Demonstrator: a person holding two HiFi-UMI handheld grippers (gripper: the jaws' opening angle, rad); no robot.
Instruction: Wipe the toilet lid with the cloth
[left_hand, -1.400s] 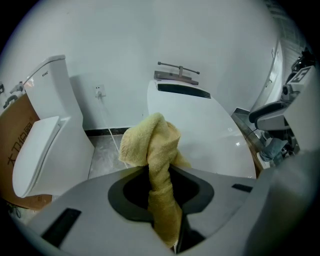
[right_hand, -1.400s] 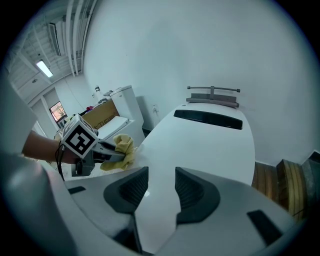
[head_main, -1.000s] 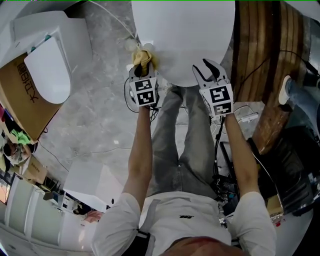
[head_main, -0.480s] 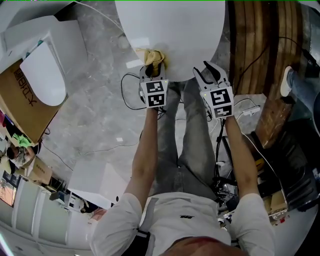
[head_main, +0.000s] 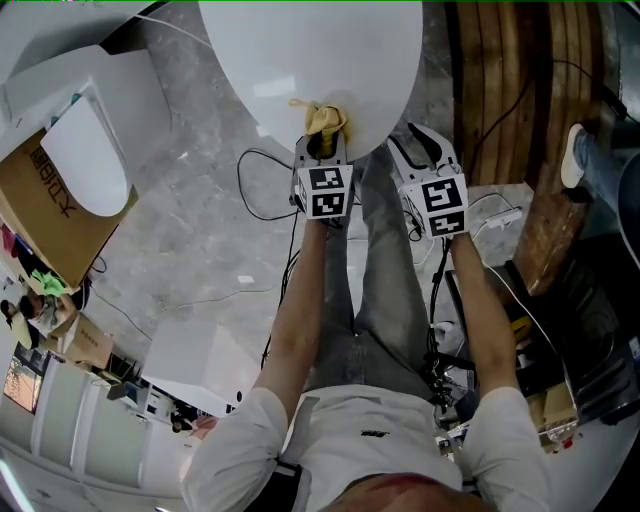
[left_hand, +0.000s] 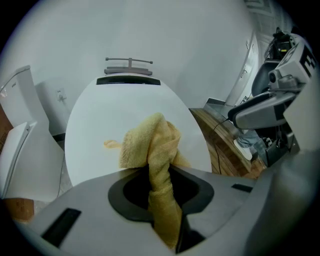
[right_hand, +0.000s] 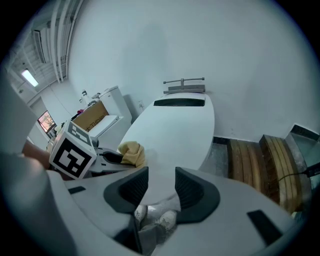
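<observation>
Head view: clamps the yellow cloth (head_main: 325, 118) in the left gripper (head_main: 322, 140) and presses the wad onto the near edge of the white toilet lid (head_main: 300, 60), a little right of that edge's middle. Holds the right gripper (head_main: 420, 142) just beside it, off the lid's near right edge, touching nothing visible.

Left gripper view: shuts tight on the cloth (left_hand: 155, 150), pinches a twisted strand between the jaws and lets the loose bulk spill forward onto the lid (left_hand: 125, 105). Shows most of the lid bare beyond, up to the hinge end.

Right gripper view: stands with jaws apart by a moderate gap and grips nothing; shows through the gap only the lid's near edge (right_hand: 175, 125) and shoes (right_hand: 157, 217) on the floor below.

Looks like wiping under way along the near edge. To do it well: keep the wad pressed flat, sweep in overlapping passes toward the far end, keep the hard jaw tips off the lid, and hold the pinch firm so the cloth does not slip out.
</observation>
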